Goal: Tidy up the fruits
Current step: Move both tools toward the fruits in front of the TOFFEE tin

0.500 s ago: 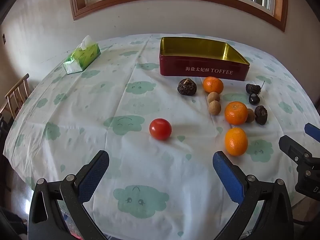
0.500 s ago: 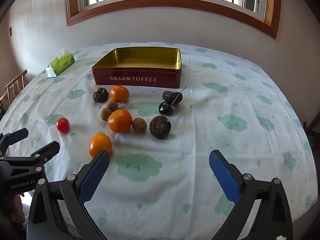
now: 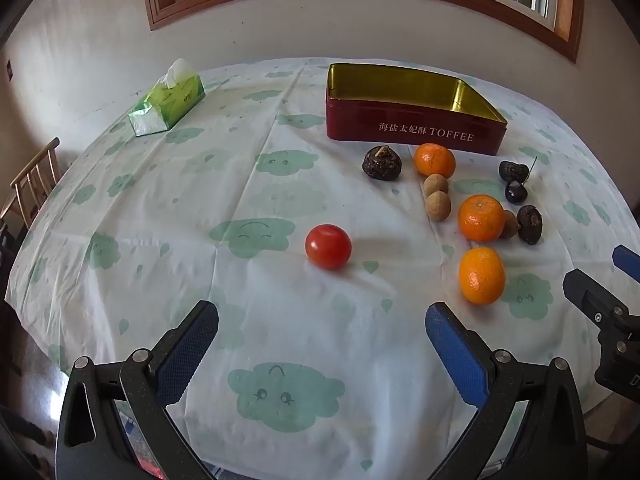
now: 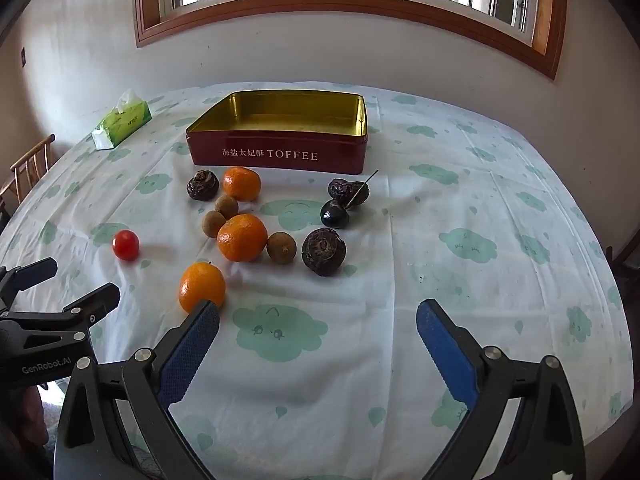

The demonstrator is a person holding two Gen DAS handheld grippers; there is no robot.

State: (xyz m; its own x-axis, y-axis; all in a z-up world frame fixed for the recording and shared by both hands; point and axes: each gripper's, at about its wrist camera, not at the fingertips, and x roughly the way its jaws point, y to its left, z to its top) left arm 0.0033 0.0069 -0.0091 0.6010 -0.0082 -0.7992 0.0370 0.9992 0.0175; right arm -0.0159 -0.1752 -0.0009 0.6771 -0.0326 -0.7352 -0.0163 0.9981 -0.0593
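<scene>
— What's the room like from where you stand?

— White walls, a wood-framed window point(image 4: 348, 4) high behind, and a big table under a pale cloth printed with green clouds point(image 4: 480, 208). Take the red toffee tin point(image 4: 280, 154) as the marker: it sits open, gold inside, nothing in it.

— And the rest, biggest first?

— A green tissue box point(image 3: 168, 104) well off to the tin's left, toward the wall. Then both tools at the near edge, far in front of the tin: the left gripper point(image 3: 322, 334) and the right gripper point(image 4: 318, 328), each with its blue pads spread wide and nothing between them.

— The fruit?

— All loose on the cloth in front of the tin. One orange point(image 4: 241, 183) just before its front wall, a second point(image 4: 242, 238) farther out, a third point(image 4: 202, 286) nearest, right by the right tool's left pad. Three dark, wrinkled fruits: one point(image 4: 203, 185) beside the first orange, one point(image 4: 323, 252) farther forward, one point(image 4: 346, 192) below the tin's right corner. A red tomato point(image 3: 328, 246) sits alone, forward and left. Three small brown round ones point(image 4: 226, 206) cluster round the middle orange, and a dark cherry point(image 4: 334, 214) with a stem touches that right-hand wrinkled fruit.
</scene>
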